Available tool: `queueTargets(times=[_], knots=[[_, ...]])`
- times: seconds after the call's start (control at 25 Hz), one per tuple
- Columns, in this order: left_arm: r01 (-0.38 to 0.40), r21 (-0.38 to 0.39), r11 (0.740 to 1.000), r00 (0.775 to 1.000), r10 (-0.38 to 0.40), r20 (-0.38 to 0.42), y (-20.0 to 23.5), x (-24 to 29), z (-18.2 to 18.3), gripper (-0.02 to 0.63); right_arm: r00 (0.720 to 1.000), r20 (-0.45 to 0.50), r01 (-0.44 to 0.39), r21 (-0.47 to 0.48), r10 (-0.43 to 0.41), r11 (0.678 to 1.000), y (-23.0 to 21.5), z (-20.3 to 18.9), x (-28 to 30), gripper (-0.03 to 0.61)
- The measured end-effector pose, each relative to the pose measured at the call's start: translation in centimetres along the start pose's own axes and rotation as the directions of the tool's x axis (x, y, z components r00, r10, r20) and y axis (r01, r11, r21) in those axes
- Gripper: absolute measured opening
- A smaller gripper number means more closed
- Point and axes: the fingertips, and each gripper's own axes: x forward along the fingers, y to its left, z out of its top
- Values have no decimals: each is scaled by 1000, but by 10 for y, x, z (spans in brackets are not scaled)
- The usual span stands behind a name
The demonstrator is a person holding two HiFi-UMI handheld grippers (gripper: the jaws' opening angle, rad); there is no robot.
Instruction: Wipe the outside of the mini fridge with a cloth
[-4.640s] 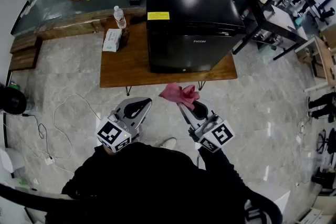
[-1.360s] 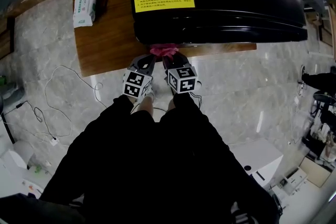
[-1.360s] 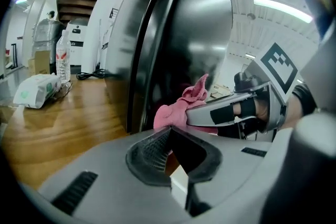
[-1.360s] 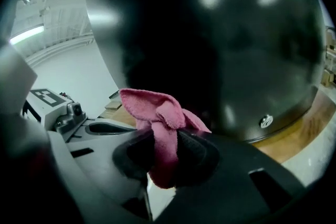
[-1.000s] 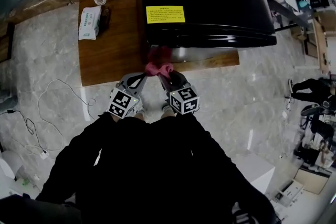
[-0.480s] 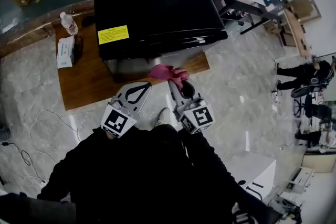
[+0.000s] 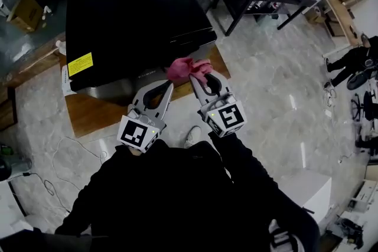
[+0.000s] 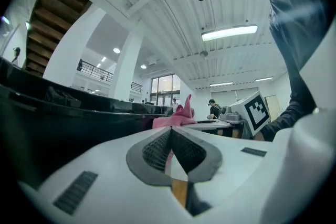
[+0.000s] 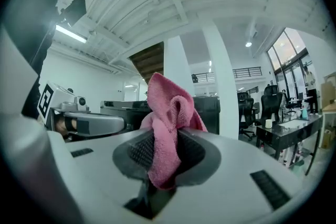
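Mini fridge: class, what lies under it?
A wooden table; only its front strip shows. The mini fridge covers the rest of the tabletop.

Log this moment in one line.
left gripper: shut, empty | right gripper: shut on pink terry cloth | cloth by front corner of black mini fridge, contact unclear

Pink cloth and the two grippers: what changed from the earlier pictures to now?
The pink cloth, at first held clear of the mini fridge, was brought against its front and has moved to the front's right end. The left gripper, up at the cloth a second ago, is back from it, jaws together on nothing. Unchanged: the right gripper stays clamped on the cloth; the fridge stands on the table.
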Motion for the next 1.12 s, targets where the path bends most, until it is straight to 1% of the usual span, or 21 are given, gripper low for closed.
queueTargets(times=[0.16, 0.24, 0.4, 0.52, 0.6, 0.72, 0.88, 1.12], knots=[[-82, 14, 996, 996, 83, -20, -14, 38, 0, 6, 997, -13, -72, 21, 72, 997, -34, 3, 4, 84], [-124, 28, 992, 992, 125, -30, -18, 51, -3, 6, 994, -24, -108, 26, 108, 994, -44, 1, 6, 84], [-220, 23, 975, 974, 221, -51, -16, 53, -17, 6, 984, -26, -173, 23, 174, 985, -41, -6, 7, 83], [-273, 20, 962, 958, 274, -85, -7, 56, -34, 6, 977, -56, -204, 58, 207, 977, -44, -26, 15, 83], [-296, 16, 955, 949, 296, -113, -2, 61, -51, 6, 972, -75, -218, 82, 224, 973, -49, -43, 21, 83], [-318, 12, 948, 935, 316, -161, 2, 63, -83, 6, 964, -105, -236, 91, 245, 968, -49, -68, 25, 81], [-341, 12, 940, 919, 336, -208, 4, 68, -131, 6, 948, -161, -251, 149, 274, 956, -52, -118, 27, 81], [-382, -64, 922, 885, 345, -313, 14, 77, -220, 6, 912, -287, -241, 201, 292, 949, -59, -207, 34, 81]])
